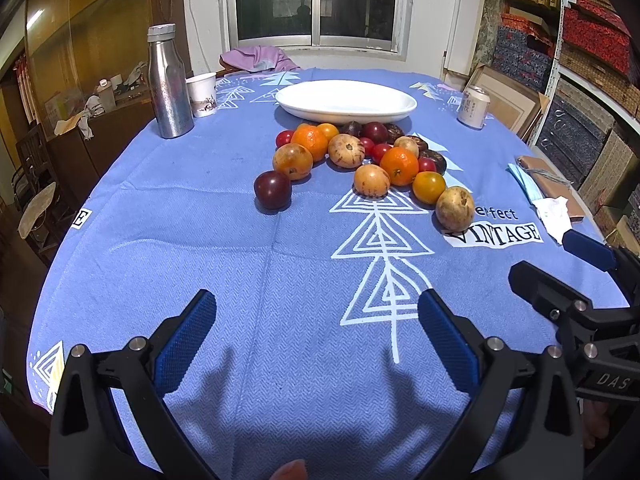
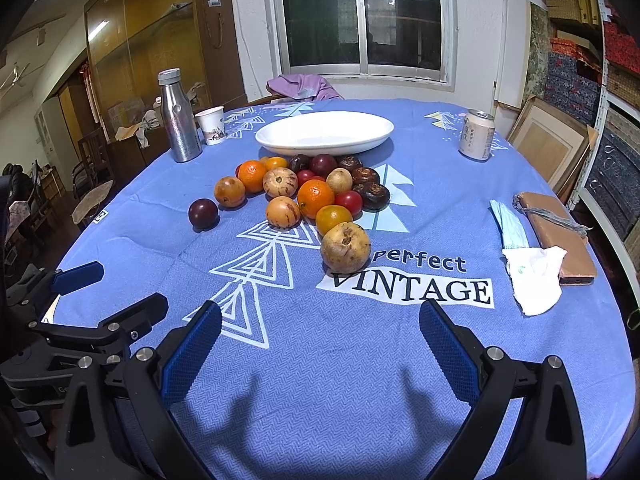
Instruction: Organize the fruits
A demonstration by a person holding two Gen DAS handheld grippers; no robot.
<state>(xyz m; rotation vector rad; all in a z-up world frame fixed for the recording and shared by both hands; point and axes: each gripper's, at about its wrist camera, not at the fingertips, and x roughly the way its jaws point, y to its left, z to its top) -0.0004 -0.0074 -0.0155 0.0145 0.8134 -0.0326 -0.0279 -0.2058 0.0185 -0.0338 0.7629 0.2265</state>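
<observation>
Tablecloth (image 1: pixel 200 240): I see woven cloth, matt.
Plate (image 1: pixel 346 101): glossy, smooth.
Bottle (image 1: pixel 168 84): brushed metal.
Gripper pads (image 2: pixel 448 354): textured, matt.

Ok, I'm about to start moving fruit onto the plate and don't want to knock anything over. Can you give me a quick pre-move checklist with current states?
1. White oval plate free of fruit: ok.
2. Left gripper open, holding nothing: ok.
3. Right gripper open, holding nothing: ok.
4. Nearest fruit, the tan speckled round one by the "VINTAGE" print, stands apart from the pile: ok.
5. Dark purple plum also sits alone, easy to grasp: ok.
6. Tall steel bottle and pale drink can stand off to the sides of the plate: ok.
</observation>
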